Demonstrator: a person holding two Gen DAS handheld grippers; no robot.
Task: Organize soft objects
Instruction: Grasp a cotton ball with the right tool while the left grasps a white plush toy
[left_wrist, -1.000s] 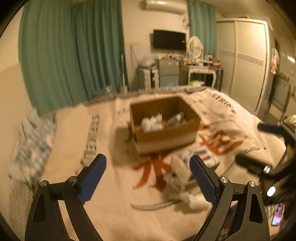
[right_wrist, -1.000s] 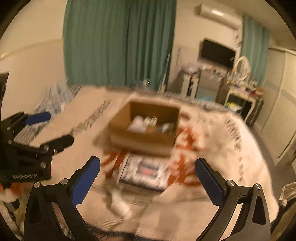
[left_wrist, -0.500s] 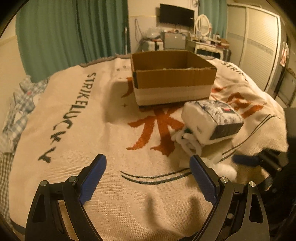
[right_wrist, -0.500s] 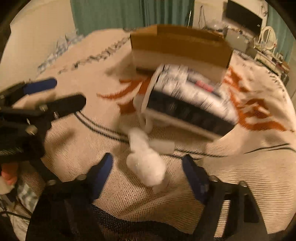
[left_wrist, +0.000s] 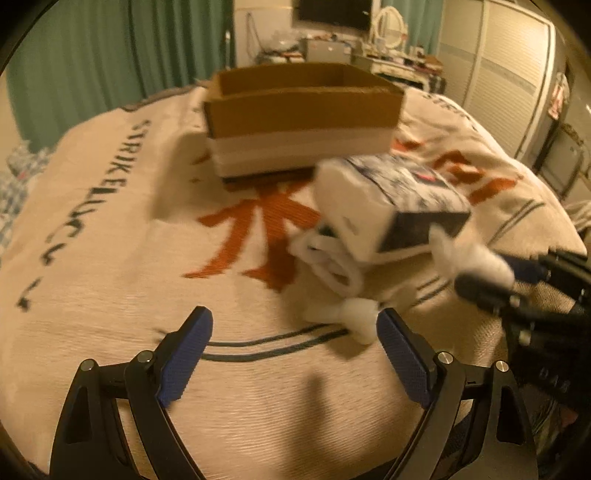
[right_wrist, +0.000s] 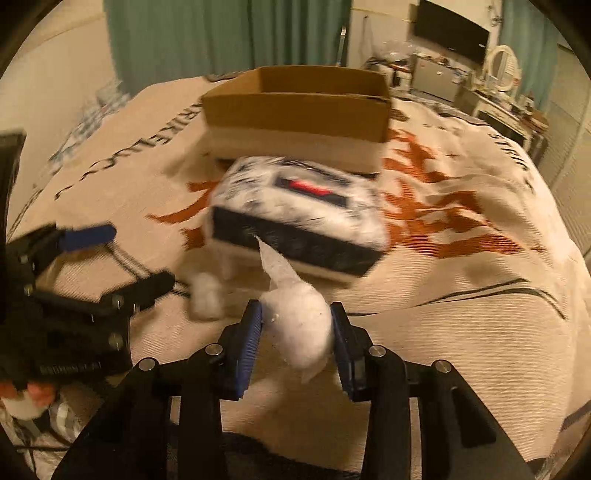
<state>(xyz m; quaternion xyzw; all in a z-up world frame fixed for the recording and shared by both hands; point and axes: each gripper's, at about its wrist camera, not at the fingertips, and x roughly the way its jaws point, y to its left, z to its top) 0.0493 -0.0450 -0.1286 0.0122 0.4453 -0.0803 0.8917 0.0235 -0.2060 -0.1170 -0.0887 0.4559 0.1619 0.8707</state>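
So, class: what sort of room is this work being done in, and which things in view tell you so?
Most likely a bedroom. The work surface is a bed covered by a blanket, with a wardrobe, a dressing table and mirror, and curtains behind.

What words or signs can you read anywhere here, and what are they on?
"STRIKE LUC": black letters on the blanket; the rest is blurred.
Large orange character, like "水": woven into the blanket.
Tissue pack: print too blurred to read.
Left gripper: small lettering on its body, unreadable.
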